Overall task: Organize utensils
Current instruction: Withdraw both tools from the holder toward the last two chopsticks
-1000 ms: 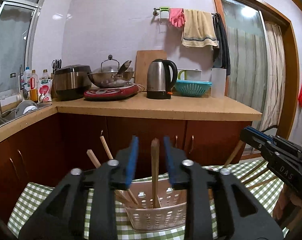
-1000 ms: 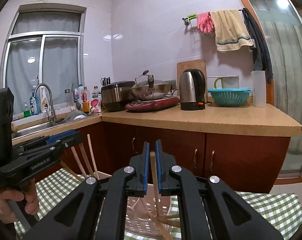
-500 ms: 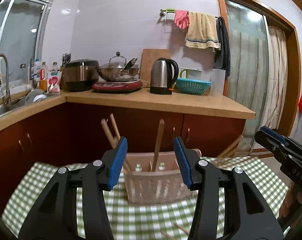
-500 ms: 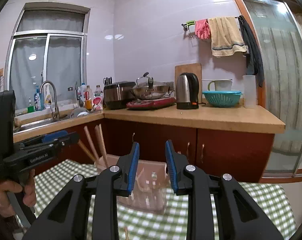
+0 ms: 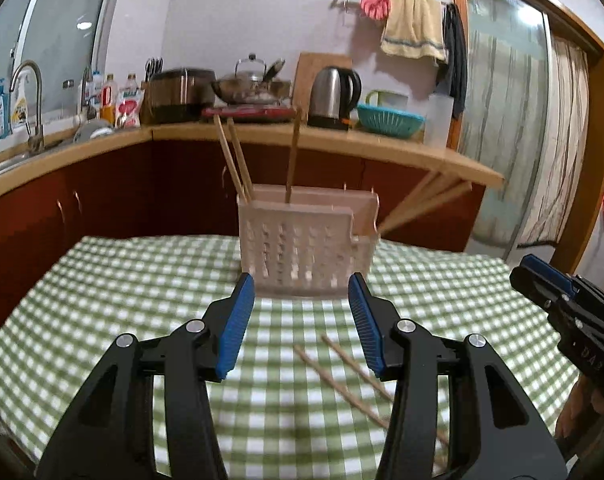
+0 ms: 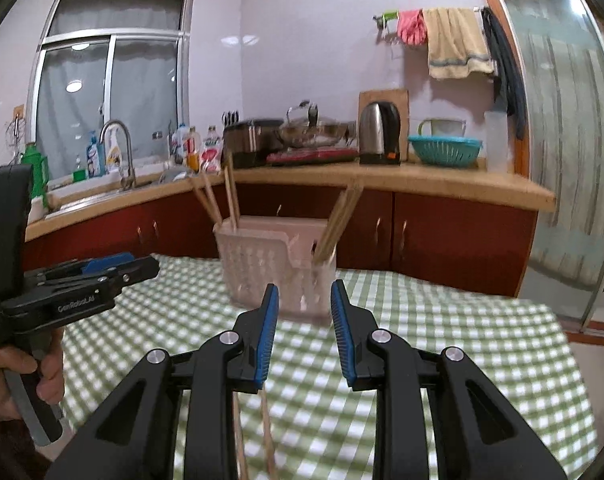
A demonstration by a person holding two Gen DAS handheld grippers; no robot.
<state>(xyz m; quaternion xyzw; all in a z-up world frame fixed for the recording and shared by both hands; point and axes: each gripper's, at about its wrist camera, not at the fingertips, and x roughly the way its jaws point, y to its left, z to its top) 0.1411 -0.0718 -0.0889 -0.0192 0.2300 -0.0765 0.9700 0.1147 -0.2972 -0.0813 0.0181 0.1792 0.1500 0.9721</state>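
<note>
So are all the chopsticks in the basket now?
No. Two chopsticks lie flat on the checked tablecloth, outside the pink basket; others stand inside it.

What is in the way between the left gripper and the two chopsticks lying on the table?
Nothing visible. The left gripper is open and empty, and the loose chopsticks lie on bare checked cloth just below its fingers, nearer than the basket.

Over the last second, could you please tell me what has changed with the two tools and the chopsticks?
Both tools let go: the left tool and right tool each held a chopstick over the pink basket, now stand open and empty, and have drawn back from it. Those chopsticks stand in the basket. The basket itself and two loose chopsticks on the checked cloth are unchanged.
</note>
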